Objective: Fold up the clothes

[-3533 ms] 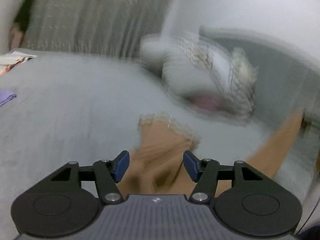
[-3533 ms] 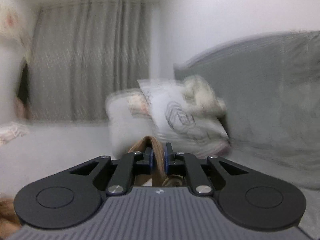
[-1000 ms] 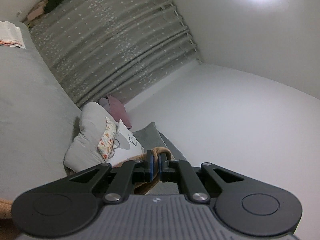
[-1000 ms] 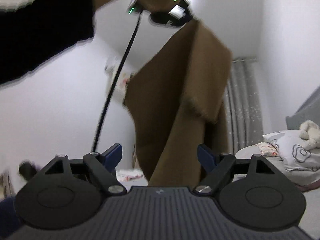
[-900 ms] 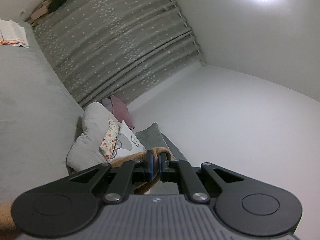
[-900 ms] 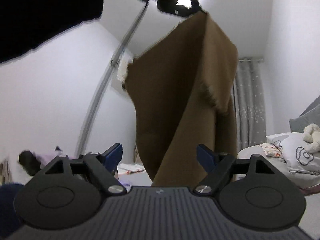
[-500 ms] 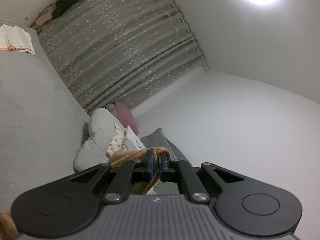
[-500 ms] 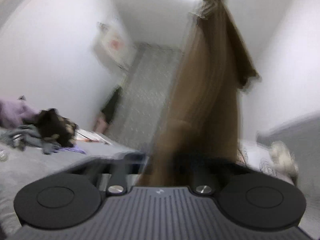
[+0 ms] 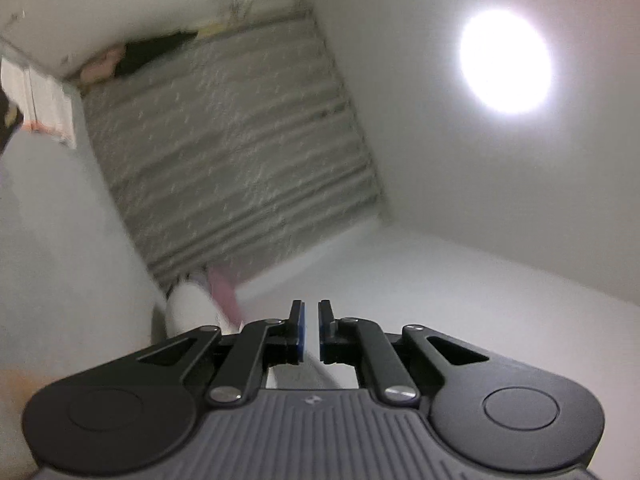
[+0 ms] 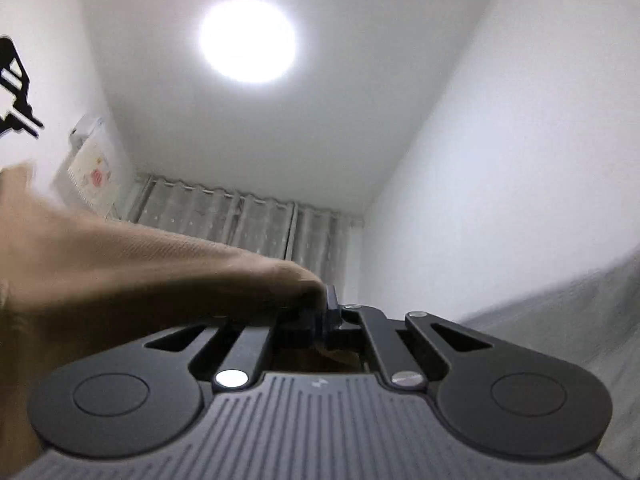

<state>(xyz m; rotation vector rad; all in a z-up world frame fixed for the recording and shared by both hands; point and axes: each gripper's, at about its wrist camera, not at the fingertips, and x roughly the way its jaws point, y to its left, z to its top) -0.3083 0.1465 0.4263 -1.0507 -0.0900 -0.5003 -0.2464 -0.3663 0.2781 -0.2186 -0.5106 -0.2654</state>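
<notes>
Right gripper (image 10: 320,316): jaws have just snapped closed, pinching a fold of the brown garment (image 10: 132,276), which drapes away to the left over its left finger. Left gripper (image 9: 311,332): jaws nearly together with a thin slit between them, nothing seen in it. Gray curtain (image 9: 236,160), ceiling light (image 10: 248,40). No readable writing; small logo on each gripper body only.

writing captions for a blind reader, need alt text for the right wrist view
The right gripper is shut on a fold of brown cloth that stretches away to the left. Beyond it are a bright round ceiling light, white walls and grey curtains.
</notes>
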